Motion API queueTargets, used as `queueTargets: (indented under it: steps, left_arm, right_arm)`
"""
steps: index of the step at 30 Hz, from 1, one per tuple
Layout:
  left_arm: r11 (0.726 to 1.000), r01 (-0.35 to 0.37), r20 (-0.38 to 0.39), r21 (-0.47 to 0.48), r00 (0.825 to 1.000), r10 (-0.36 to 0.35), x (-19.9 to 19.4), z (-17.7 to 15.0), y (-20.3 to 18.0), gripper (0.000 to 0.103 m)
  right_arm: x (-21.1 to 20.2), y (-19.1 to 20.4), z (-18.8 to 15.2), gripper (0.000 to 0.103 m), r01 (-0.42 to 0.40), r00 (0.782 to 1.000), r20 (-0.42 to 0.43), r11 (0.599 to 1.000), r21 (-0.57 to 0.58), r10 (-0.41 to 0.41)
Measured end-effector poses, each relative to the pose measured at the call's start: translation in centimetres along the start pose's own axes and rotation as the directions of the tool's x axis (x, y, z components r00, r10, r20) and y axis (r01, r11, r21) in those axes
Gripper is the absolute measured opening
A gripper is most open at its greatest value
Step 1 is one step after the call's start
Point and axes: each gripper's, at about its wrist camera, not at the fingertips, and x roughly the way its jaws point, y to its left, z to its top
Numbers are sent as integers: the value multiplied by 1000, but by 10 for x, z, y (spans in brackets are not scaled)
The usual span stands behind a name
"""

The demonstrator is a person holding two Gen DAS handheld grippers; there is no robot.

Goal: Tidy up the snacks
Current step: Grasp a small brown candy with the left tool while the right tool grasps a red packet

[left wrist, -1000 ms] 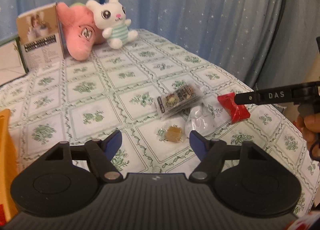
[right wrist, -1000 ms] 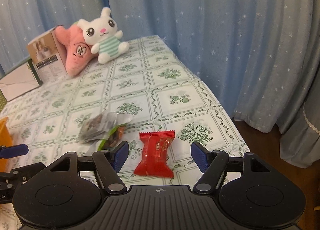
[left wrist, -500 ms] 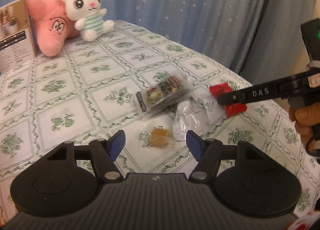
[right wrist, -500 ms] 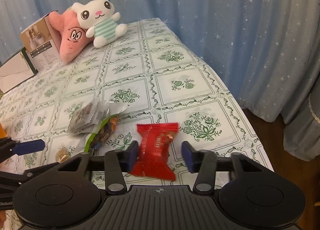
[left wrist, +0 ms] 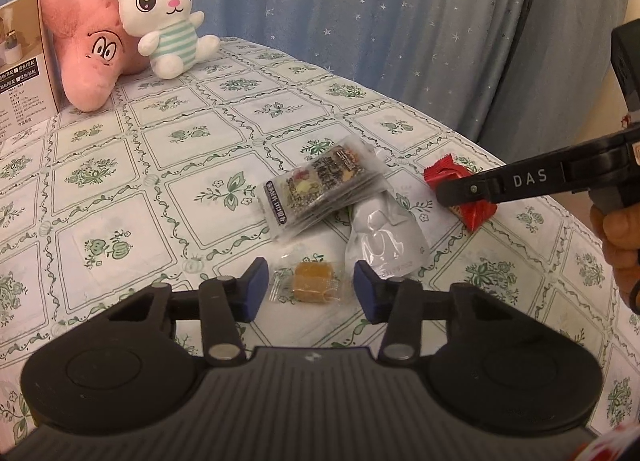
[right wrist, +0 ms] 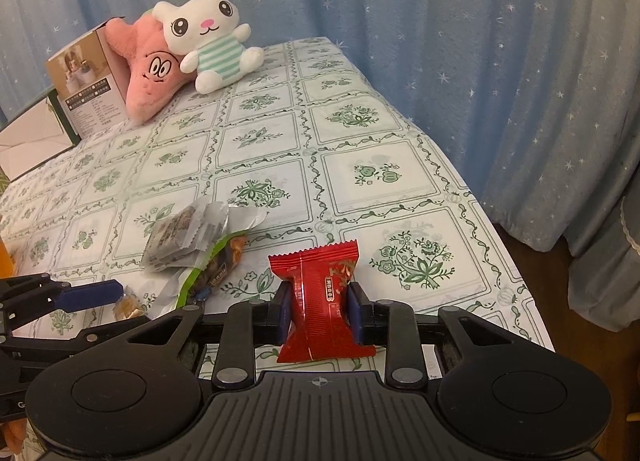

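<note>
At lower centre of the left wrist view, the small amber candy in clear wrapper (left wrist: 311, 284) lies crosswise on the desk (left wrist: 120, 189) between the left gripper (left wrist: 308, 285)'s spread, just-closing jaws, while the right gripper (right wrist: 319, 311) pinches the red foil snack packet (right wrist: 320, 301).

Home room: plush toys (right wrist: 204, 31) on floral tablecloth (right wrist: 360, 133), star-print blue curtains (right wrist: 480, 41) behind table.

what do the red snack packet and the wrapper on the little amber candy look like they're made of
Red snack packet: seemingly glossy plastic film, with sheen, creases and serrated sealed ends. Amber candy wrapper: clear, crinkly film, probably cellophane or thin plastic, since the candy shows through.
</note>
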Motion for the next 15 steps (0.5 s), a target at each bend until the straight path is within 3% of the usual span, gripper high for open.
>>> queueTargets:
  steps: [8, 9, 12, 15]
  left_arm:
    - [999, -35, -2, -2, 999, 35, -8, -2, -3, 29]
    - [999, -47, 7, 8, 999, 47, -10, -2, -5, 21]
    - [996, -84, 4, 22, 996, 84, -16, 0, -8, 10]
    - [998, -67, -19, 9, 998, 67, -15, -1, -4, 10]
  right_arm:
    - [-1, -1, 0, 29, 3, 1000, 6, 1000, 6, -3]
    - [-2, -1, 0, 29, 5, 1000, 11, 1000, 8, -5]
    - [-3, -2, 0, 29, 5, 1000, 16, 1000, 18, -5]
    - [-3, -2, -1, 29, 3, 1000, 11, 1000, 18, -4]
